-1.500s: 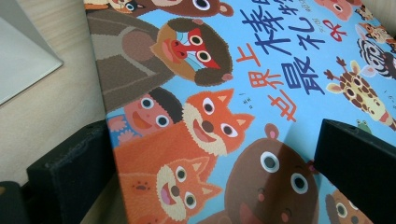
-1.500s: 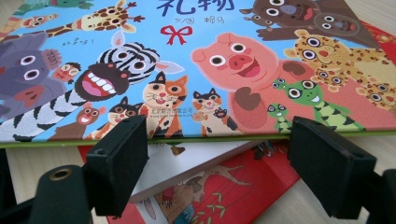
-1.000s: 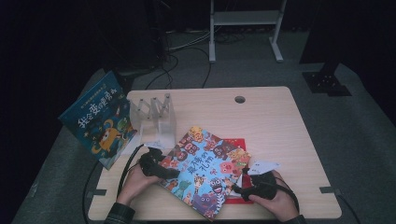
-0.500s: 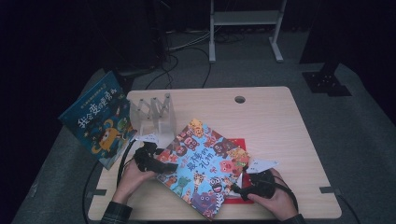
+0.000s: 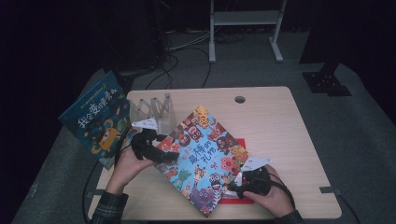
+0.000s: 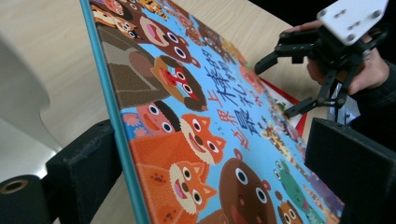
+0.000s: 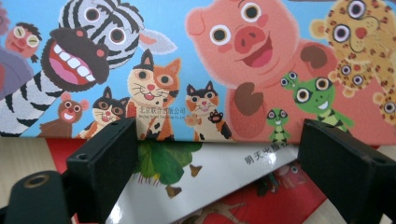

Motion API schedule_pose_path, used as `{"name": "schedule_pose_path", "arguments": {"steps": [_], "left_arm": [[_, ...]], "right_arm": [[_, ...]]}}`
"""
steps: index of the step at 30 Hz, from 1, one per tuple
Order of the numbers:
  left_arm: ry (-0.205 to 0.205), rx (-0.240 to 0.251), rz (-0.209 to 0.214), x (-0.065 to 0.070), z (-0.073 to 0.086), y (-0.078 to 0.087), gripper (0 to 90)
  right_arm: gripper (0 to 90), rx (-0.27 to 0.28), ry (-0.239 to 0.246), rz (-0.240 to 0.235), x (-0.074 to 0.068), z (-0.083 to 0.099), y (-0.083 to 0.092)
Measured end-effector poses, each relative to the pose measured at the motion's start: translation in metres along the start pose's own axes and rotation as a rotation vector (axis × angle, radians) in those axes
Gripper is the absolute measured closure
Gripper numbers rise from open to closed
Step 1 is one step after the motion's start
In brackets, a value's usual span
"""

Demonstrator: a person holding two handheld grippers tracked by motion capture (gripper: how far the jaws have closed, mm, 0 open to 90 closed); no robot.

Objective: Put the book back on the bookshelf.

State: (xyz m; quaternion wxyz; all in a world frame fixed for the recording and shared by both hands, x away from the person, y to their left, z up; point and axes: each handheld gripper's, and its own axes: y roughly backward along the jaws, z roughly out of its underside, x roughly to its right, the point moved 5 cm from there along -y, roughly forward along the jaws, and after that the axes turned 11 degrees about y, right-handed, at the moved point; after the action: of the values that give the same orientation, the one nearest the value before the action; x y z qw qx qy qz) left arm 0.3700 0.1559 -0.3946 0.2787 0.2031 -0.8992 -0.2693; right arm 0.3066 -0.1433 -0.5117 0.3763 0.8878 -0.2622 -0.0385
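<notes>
Animal picture book (image 5: 201,158): blue cover crowded with cartoon animals, lifted at its left edge and tilted, its right part low over the table near the right gripper.
Left gripper (image 5: 156,151): at the book's left edge; in the left gripper view the teal spine edge (image 6: 116,121) runs up between the two black jaws, against the left-hand one, the cover leaning toward the other. Jaws wide (just eased in a little), and whether the pads actually press on the book I cannot tell.
Right gripper (image 5: 243,183): low on the table at the book's lower right edge, jaws apart and just widened, nothing between them; the right gripper view looks at the book's bottom edge from just in front.
Red book (image 7: 261,200): flat on the table under the picture book, a white patch with a green tree on its cover.
Second blue book (image 5: 95,119): off the table's left edge, leaning, well apart from the lifted one.
Clear book rack (image 5: 152,109): upright dividers, just behind the left gripper.
Table (image 5: 275,126): light wood, cable hole (image 5: 240,99) near the far edge.
</notes>
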Motion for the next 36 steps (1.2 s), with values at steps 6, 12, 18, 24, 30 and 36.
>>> {"name": "schedule_pose_path", "arguments": {"steps": [6,12,18,24,30,36], "left_arm": [[-0.065,-0.039,-0.012,0.014,-0.028,0.008,10.6],[-0.108,-0.082,-0.012,0.027,-0.055,0.014,20.1],[-0.117,-0.117,-0.009,0.035,-0.069,0.011,29.7],[-0.126,-0.136,-0.001,0.041,-0.079,0.007,40.5],[-0.144,-0.183,-0.023,0.048,-0.09,0.01,48.3],[-0.12,-0.224,-0.048,0.052,-0.099,0.005,57.4]], "right_arm": [[11.4,-0.015,0.002,0.025,0.0,-0.007,-0.005],[11.3,-0.01,-0.001,0.063,0.001,-0.014,-0.012],[11.2,0.02,-0.021,0.078,0.003,-0.017,-0.014],[11.1,0.034,-0.032,0.088,0.005,-0.018,-0.016],[11.2,0.058,-0.051,0.102,0.005,-0.022,-0.023],[10.6,0.057,-0.048,0.127,0.004,-0.025,-0.027]]}}
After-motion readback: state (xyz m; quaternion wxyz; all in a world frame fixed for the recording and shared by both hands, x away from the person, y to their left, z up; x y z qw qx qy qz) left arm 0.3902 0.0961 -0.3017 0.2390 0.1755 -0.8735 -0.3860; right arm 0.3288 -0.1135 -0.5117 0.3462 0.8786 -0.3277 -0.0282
